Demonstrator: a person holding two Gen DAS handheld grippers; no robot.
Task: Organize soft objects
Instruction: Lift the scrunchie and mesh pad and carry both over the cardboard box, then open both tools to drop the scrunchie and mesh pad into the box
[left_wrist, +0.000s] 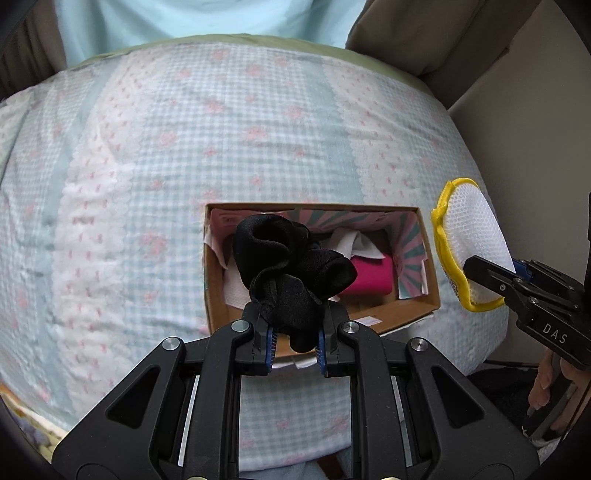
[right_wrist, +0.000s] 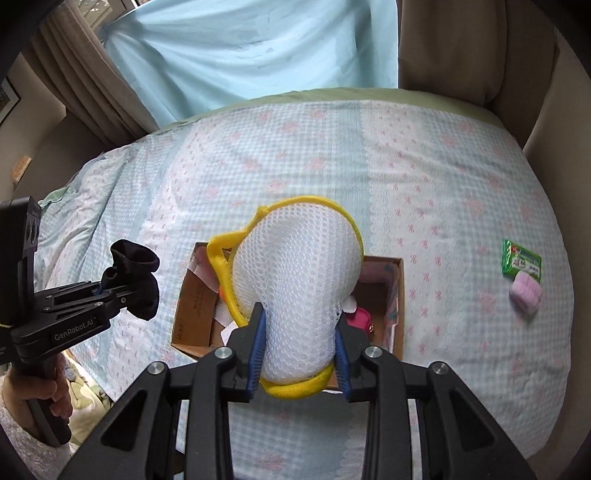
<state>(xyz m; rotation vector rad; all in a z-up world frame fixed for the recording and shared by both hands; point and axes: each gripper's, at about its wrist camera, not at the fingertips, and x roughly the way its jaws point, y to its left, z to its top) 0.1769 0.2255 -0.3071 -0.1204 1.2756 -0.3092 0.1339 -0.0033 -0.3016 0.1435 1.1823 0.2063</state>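
Note:
My left gripper (left_wrist: 294, 341) is shut on a bunched black sock (left_wrist: 291, 266) and holds it above the near left part of an open cardboard box (left_wrist: 430, 291) on the bed. The box holds a pink cloth (left_wrist: 371, 275) and white cloths (left_wrist: 351, 242). My right gripper (right_wrist: 299, 354) is shut on a white mesh pouch with yellow trim (right_wrist: 299, 266), held over the box (right_wrist: 192, 295). In the left wrist view the pouch (left_wrist: 472, 229) hangs just right of the box. In the right wrist view the left gripper (right_wrist: 110, 291) with the sock (right_wrist: 135, 280) is left of the box.
The bed has a blue and pink checked quilt (left_wrist: 184, 147). A green packet (right_wrist: 521, 260) and a small pink roll (right_wrist: 525, 291) lie on the quilt to the right of the box. A light blue curtain (right_wrist: 258, 48) and beige padding (right_wrist: 476, 48) stand behind.

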